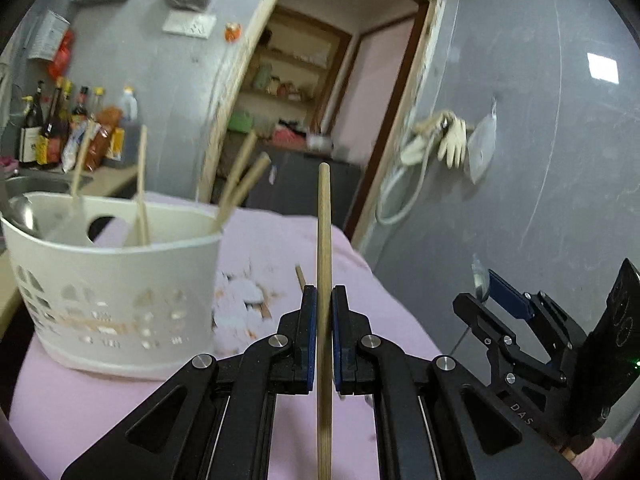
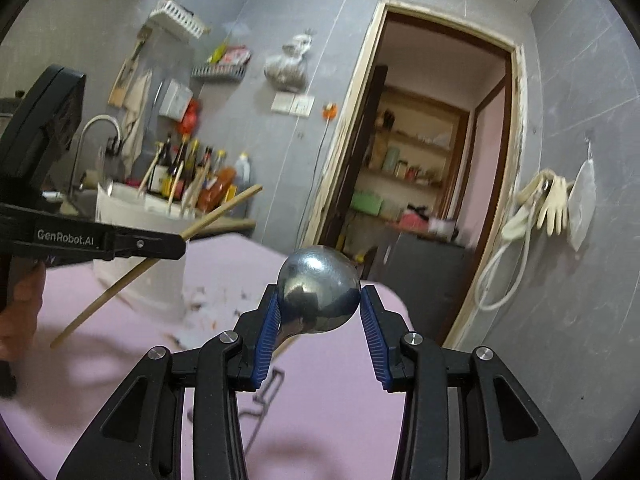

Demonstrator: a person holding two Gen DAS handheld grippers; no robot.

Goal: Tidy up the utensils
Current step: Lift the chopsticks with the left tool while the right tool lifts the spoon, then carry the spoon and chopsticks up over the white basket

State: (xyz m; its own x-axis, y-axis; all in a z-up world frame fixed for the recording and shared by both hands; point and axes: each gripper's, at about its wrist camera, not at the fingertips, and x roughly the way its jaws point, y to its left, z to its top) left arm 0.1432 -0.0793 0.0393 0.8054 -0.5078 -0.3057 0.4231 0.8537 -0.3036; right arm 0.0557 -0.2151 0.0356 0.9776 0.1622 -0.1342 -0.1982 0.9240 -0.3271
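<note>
My left gripper (image 1: 324,300) is shut on a wooden chopstick (image 1: 324,240) that stands upright between its blue pads. It is also seen from the side in the right wrist view (image 2: 160,244), with the chopstick (image 2: 120,284) slanting through it. A white perforated basket (image 1: 120,292) on the pink cloth, left of that gripper, holds several wooden utensils and a metal ladle (image 1: 22,210). My right gripper (image 2: 320,304) holds the round bowl of a metal spoon (image 2: 320,292) between its blue pads, above the cloth. The right gripper also shows in the left wrist view (image 1: 516,304).
The pink cloth (image 1: 120,400) covers the table, with a torn white patch (image 1: 240,300) and another chopstick (image 1: 300,278) near the basket. Bottles (image 1: 60,128) and a sink (image 1: 32,184) stand at the back left. A doorway (image 2: 420,160) and hanging gloves (image 2: 552,200) are on the grey wall.
</note>
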